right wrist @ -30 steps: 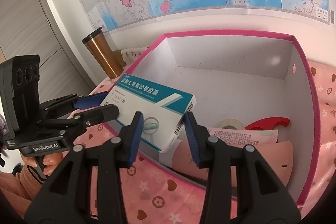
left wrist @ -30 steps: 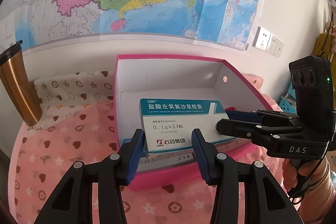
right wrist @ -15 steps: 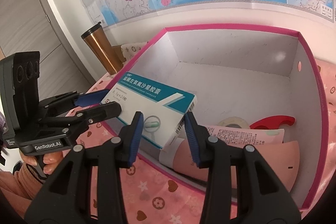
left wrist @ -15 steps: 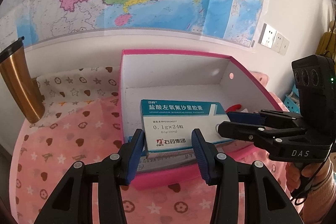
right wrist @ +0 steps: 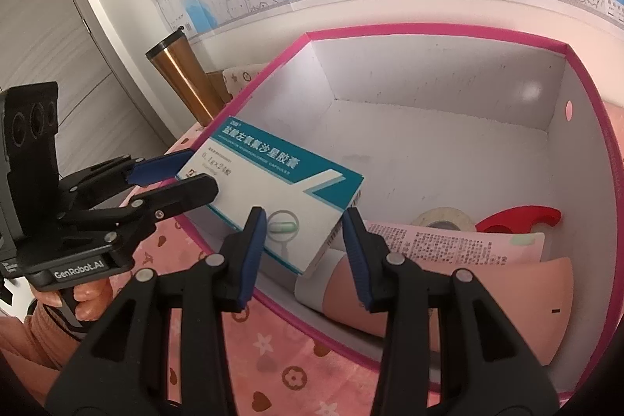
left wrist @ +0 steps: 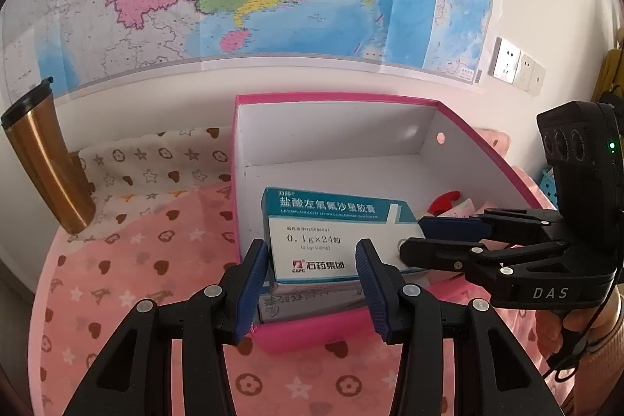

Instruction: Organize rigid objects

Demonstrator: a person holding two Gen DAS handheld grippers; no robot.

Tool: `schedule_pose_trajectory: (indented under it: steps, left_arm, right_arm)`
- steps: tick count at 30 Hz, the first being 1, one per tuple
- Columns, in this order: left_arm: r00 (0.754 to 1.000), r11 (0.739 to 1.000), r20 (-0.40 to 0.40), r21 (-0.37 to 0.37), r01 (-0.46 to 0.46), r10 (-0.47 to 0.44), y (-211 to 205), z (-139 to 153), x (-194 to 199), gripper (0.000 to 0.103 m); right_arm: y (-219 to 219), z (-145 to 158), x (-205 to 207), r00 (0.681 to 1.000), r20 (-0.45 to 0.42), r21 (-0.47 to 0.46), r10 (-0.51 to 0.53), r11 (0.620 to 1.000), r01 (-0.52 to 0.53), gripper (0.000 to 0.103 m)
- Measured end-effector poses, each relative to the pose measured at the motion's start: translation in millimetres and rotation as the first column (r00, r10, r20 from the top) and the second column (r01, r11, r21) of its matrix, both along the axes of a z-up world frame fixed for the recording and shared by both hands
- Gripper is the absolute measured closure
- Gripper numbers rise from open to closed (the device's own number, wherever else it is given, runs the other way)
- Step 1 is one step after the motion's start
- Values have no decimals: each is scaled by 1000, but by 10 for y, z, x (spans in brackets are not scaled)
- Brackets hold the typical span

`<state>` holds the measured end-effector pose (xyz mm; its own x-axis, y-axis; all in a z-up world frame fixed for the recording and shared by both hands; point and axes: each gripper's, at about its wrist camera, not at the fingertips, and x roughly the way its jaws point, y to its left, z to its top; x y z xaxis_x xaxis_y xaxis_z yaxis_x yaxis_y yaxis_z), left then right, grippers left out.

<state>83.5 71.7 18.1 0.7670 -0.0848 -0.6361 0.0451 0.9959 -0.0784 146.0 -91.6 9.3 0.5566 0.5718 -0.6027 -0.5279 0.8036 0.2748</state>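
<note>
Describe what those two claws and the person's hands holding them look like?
Both claws, left and right, are black plastic frames with silver rivets and ribbed blue finger pads. One body reads "GenRobot.AI", the other "DAS", with a green light and black cable. The hands wear pinkish knit sleeves.
</note>
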Motion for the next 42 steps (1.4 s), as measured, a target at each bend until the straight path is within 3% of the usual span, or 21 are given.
schedule_pose_trajectory:
  steps: [10,16,20,27,32,34,42]
  left_arm:
    - [1000,1000,22,-11,16,-16,-45,26,-85,54]
    - [998,998,59,-47,34,-32,-117,78,-257,38]
    - [995,996,91,-71,49,-43,-181,105,-423,23]
    - [992,994,114,-91,59,-49,-312,91,-684,12]
    - [994,995,108,-92,37,-27,-405,5,-802,0]
    - [996,996,89,-84,29,-21,-448,-41,-820,0]
    - [997,999,58,-18,-41,42,-581,-194,-896,0]
  right_arm:
    - [-8,4,-11,1000,-6,9,2,1000,-2,59]
    - [-88,45,-146,1000,29,10,-13,1000,12,57]
    - [-187,109,-400,994,101,-11,-41,999,42,46]
    - [-460,128,-856,966,228,-35,-119,991,130,29]
    - [-594,41,-1118,945,265,-40,-194,977,211,17]
    - [-609,-20,-1180,937,267,-51,-223,968,245,3]
    - [-649,-182,-1317,927,248,-46,-282,952,302,2]
